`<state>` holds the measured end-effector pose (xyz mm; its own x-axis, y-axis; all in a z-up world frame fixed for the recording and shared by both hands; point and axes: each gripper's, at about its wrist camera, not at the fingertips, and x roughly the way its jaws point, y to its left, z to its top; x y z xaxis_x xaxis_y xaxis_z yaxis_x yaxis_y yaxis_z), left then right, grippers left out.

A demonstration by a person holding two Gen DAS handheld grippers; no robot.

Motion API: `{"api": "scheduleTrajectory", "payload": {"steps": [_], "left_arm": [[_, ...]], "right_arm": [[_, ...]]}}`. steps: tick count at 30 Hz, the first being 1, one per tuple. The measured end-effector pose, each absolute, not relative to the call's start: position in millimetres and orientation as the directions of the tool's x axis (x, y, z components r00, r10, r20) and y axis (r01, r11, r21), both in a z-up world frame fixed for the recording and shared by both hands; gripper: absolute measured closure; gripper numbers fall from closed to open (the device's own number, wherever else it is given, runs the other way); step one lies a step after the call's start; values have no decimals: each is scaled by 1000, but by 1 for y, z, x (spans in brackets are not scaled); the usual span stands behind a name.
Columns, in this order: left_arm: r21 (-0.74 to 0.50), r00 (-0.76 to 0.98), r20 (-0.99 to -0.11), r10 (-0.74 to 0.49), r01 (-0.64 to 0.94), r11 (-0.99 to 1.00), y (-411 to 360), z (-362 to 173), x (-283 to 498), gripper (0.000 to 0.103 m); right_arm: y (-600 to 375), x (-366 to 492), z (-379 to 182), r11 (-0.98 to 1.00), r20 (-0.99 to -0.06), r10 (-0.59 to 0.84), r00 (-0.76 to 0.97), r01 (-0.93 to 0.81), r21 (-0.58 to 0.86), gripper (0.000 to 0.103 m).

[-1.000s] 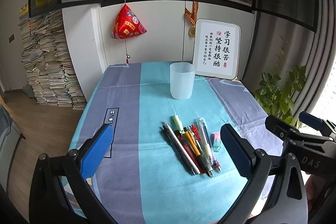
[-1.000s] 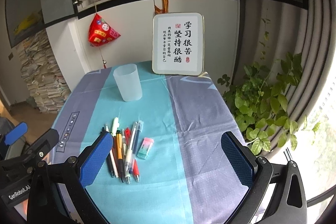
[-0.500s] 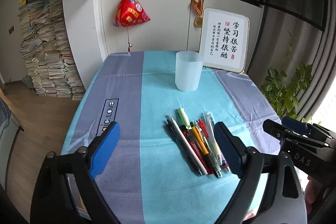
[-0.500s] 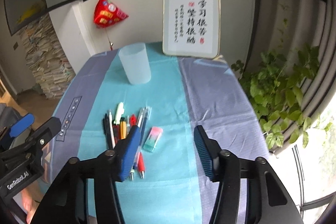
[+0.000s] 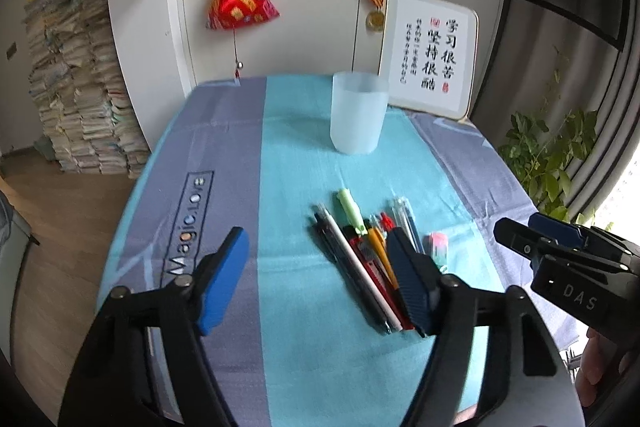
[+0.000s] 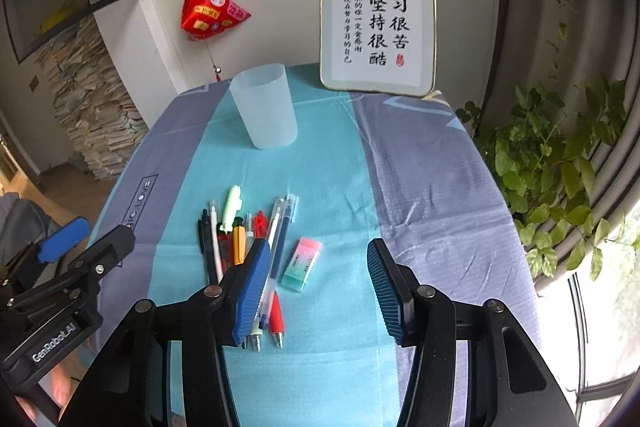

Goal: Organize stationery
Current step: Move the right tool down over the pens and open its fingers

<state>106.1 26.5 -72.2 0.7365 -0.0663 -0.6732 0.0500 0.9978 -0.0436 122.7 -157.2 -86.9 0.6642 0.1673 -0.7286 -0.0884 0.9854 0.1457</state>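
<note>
So both tongs were hovering over the table (image 5: 224, 163), nothing gripped in either one. The left tongs (image 5: 316, 279) had just been closing in a bit but the blue pads (image 5: 222, 281) were apart over bare cloth, with the right-hand pad sitting in front of the pens. The right tongs (image 6: 320, 291) were about half spread, with only tablecloth showing in the gap between them.

The pens (image 6: 240, 239) lay bunched side by side on the teal stripe, a light green marker (image 6: 232, 203) poking out at the far end. The little pink and green eraser (image 6: 302, 263) was just beside the pens on their right, not touching as far as one could tell. The frosted cup (image 6: 266, 105) stood upright farther back on the same stripe, well apart from the pile, and a framed calligraphy sign (image 6: 378, 27) leaned at the far edge behind it
</note>
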Motion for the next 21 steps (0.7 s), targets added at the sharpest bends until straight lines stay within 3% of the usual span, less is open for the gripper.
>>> {"api": "scheduleTrajectory", "payload": {"steps": [5,21], "left_arm": [[-46,720,-689,-86,75,996,23,-78,111,55],[-23,724,-686,-72,77,997,20,-82,117,53]], "right_arm": [[-153,130,-93,984,-741,180,647,-102,150,54],[-143,141,-100,979,-757,203,621,-133,153,54]]}}
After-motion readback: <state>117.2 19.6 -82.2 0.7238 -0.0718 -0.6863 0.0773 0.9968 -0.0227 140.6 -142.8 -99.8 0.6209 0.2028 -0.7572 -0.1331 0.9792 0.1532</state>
